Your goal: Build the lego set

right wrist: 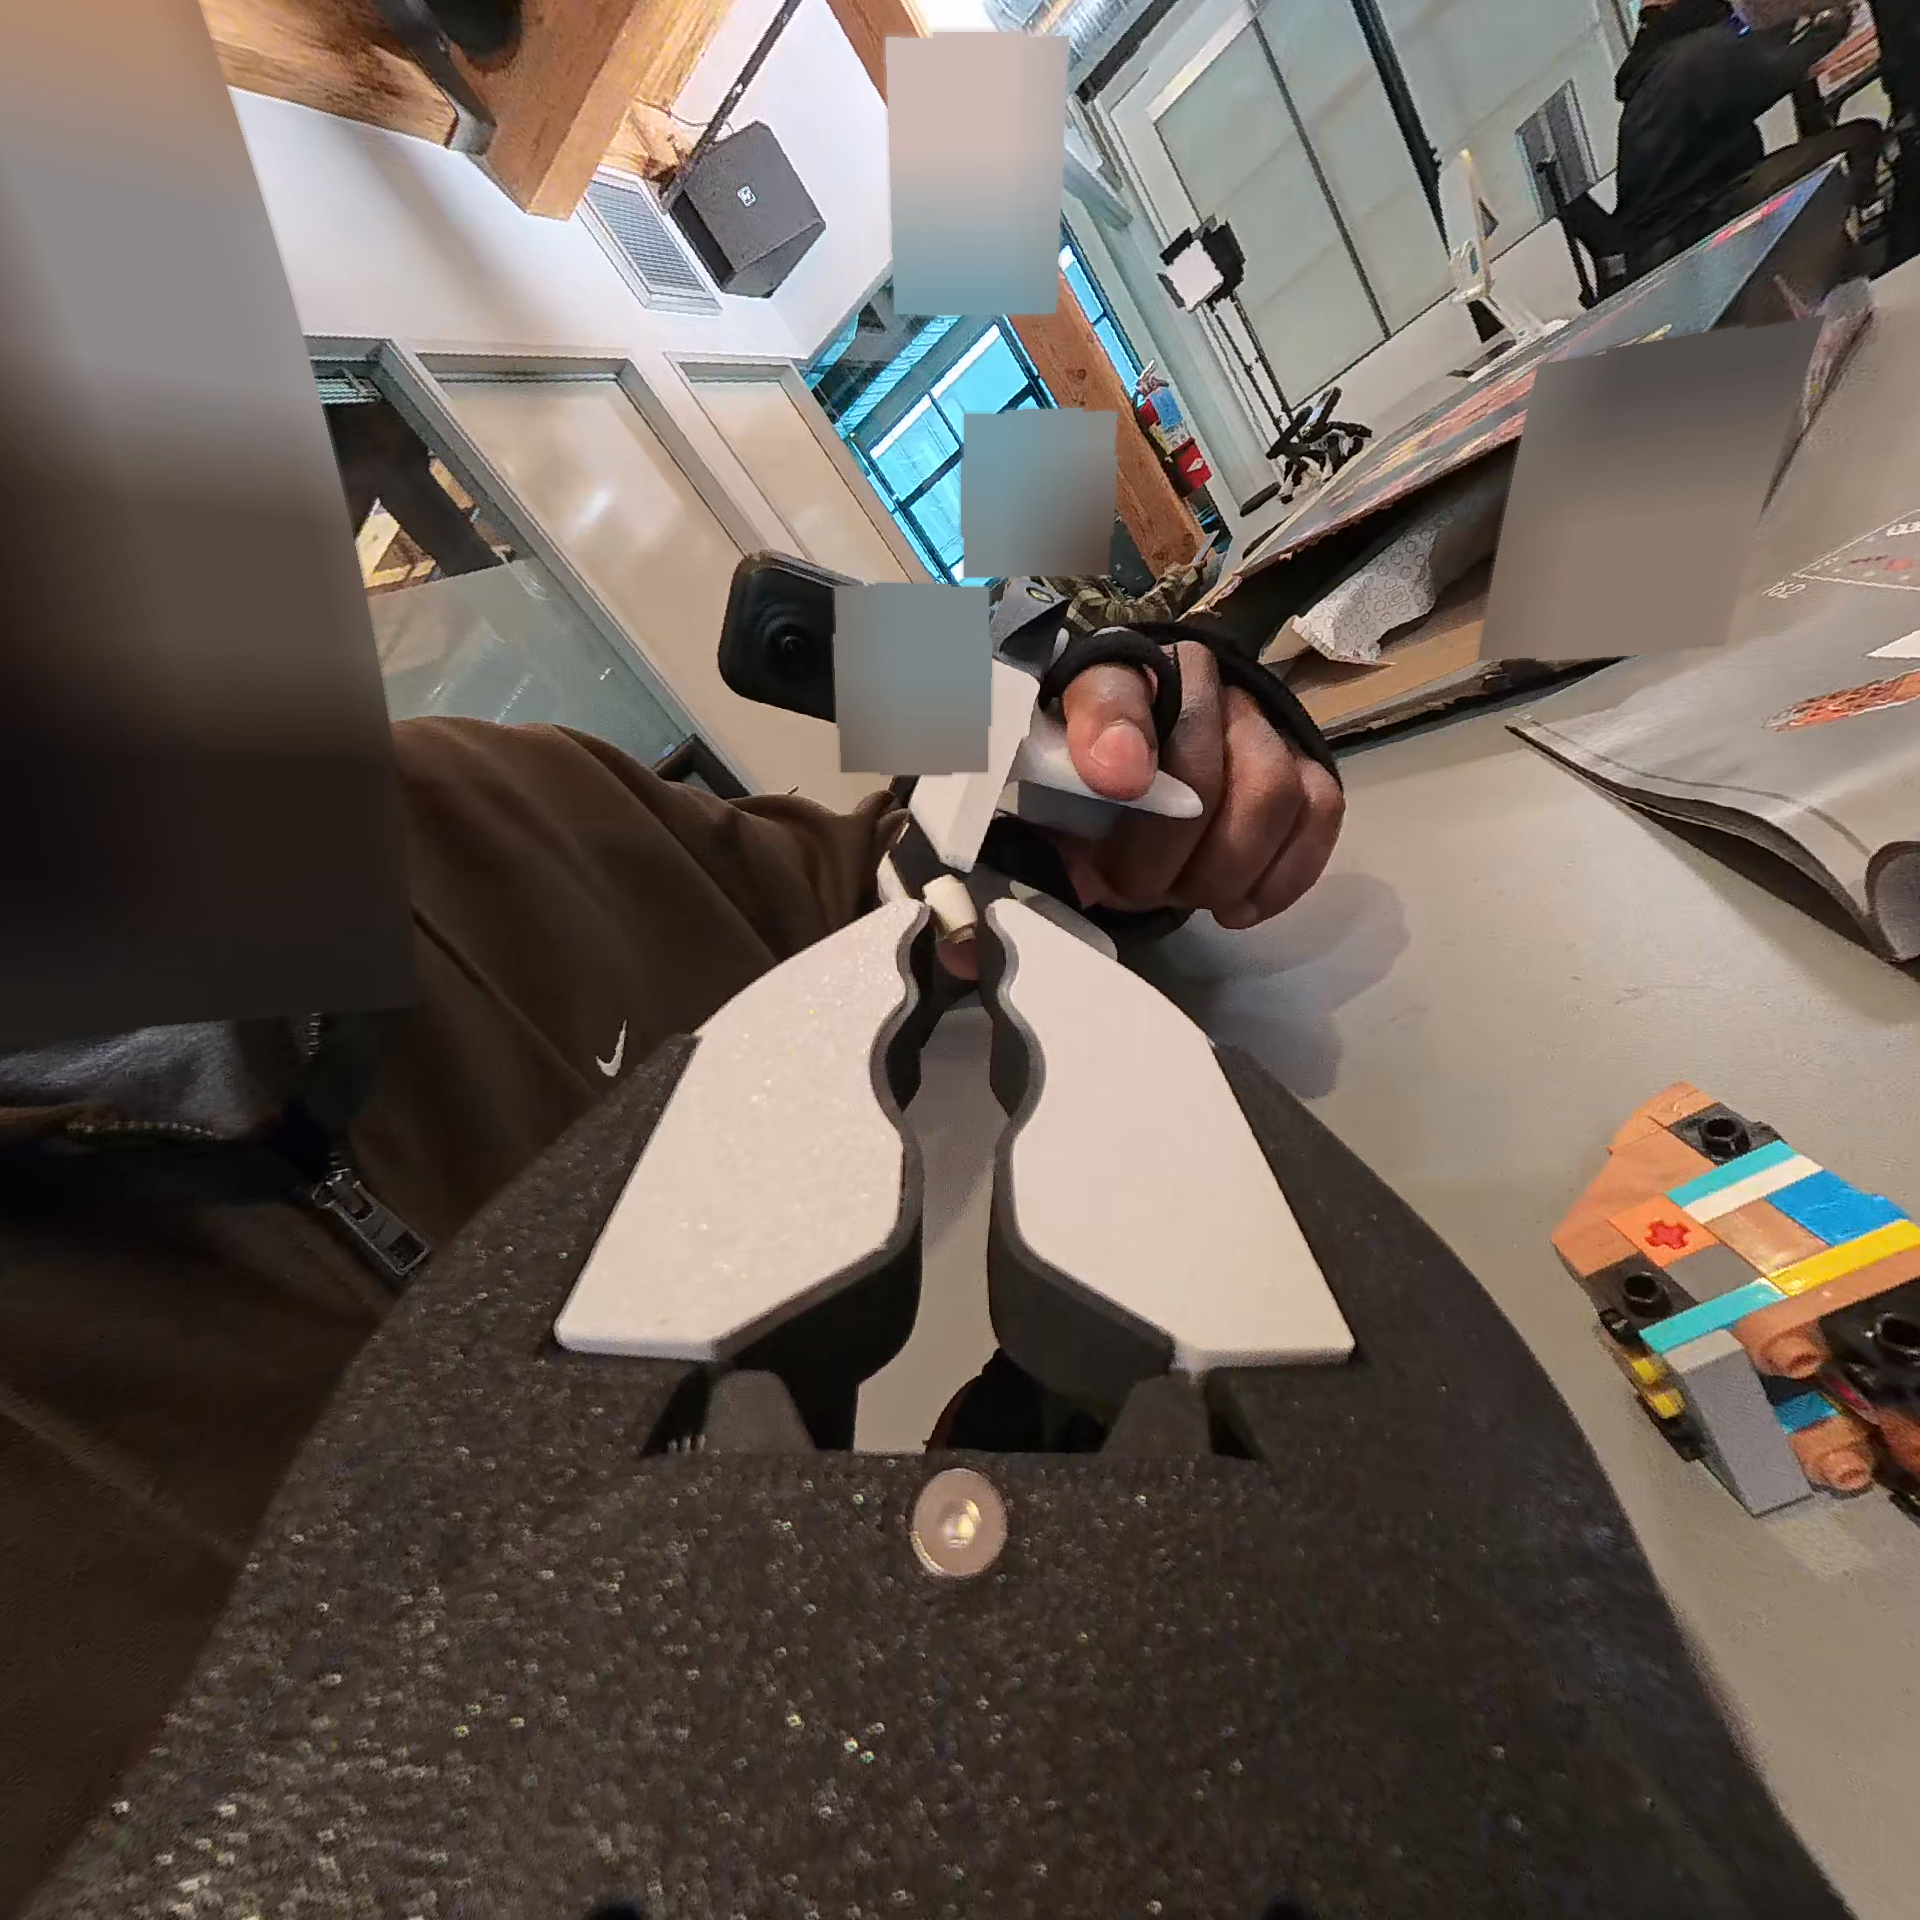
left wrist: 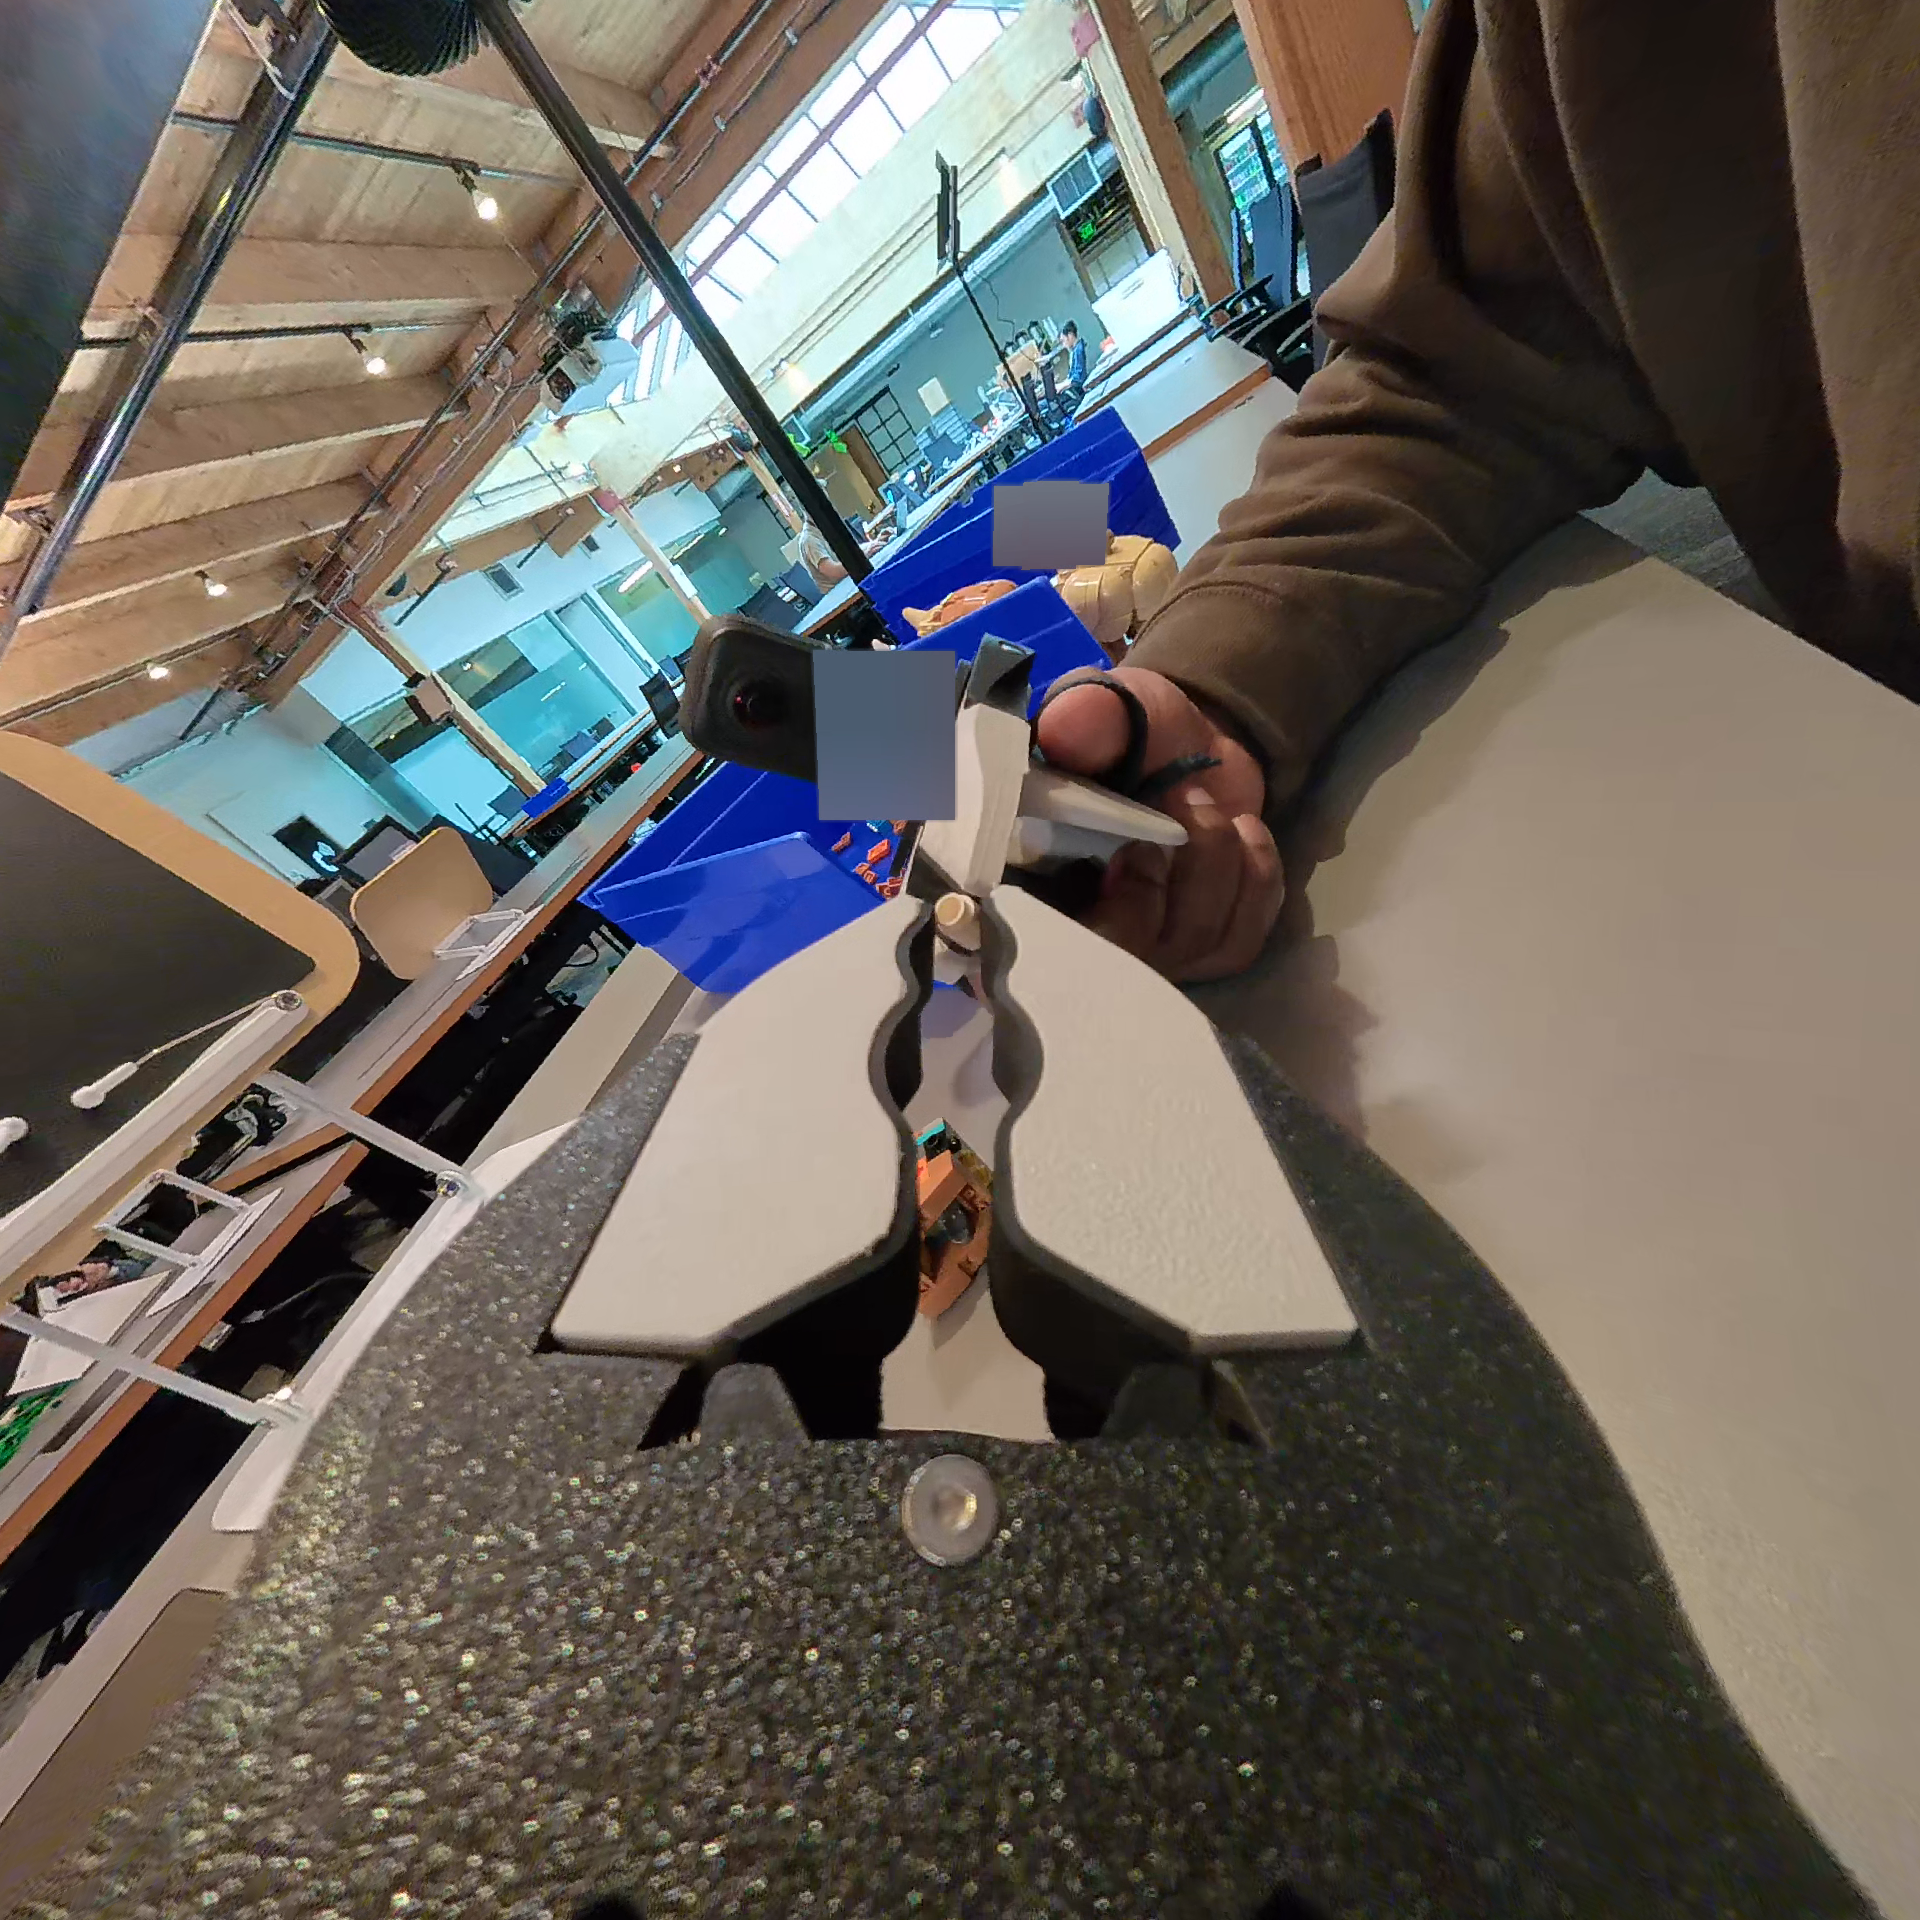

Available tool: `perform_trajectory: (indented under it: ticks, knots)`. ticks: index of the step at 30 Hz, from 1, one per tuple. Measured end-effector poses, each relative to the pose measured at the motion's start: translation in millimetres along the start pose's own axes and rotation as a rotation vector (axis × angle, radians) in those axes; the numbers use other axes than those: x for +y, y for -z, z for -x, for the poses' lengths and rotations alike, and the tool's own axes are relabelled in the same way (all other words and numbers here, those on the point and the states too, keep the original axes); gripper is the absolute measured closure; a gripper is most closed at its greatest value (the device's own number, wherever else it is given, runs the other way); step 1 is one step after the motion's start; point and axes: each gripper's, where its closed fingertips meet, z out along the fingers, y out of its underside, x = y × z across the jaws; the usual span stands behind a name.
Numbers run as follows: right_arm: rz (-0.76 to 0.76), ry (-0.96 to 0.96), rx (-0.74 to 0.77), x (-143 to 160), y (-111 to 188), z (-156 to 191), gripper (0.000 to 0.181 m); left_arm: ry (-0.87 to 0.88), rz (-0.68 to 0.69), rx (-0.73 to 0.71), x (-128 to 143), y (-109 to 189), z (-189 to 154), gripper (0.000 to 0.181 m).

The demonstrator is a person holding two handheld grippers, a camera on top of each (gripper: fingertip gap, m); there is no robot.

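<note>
cream peg [left wrist: 954,914] pinched at both grippers' meeting tips; left gripper [left wrist: 956,940], right gripper [right wrist: 961,925]

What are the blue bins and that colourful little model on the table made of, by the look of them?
Blue bins: likely hard plastic, with thin, smooth, slightly glossy walls in one even colour. Colourful model: moulded plastic bricks, judging by the round studs, crisp edges and light sheen. Table: matte grey top; material unclear.

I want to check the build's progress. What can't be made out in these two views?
- Left wrist view: the brown lego piece is mostly hidden by the left gripper fingers.
- Right wrist view: the multicoloured lego assembly is cut off by the right edge.
- Both: which gripper holds the small cream peg is unclear.
</note>
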Motion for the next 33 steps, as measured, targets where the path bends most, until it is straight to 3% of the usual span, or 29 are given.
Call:
perform_trajectory:
  ticks: [12, 19, 33]
  knots:
    - [-0.002, -0.005, -0.006, 0, 0, 1, 0.174, 0.216, -0.047, 0.042, -1, -3, 1, 0.172]
    - [-0.003, 0.002, 0.01, -1, 1, -1, 0.174, 0.245, -0.015, 0.045, 0, -4, 2, 0.174]
    - [0.076, 0.065, 0.307, -3, 8, -27, 0.165, -0.395, 0.393, -0.134, 38, -4, 11, 0.173]
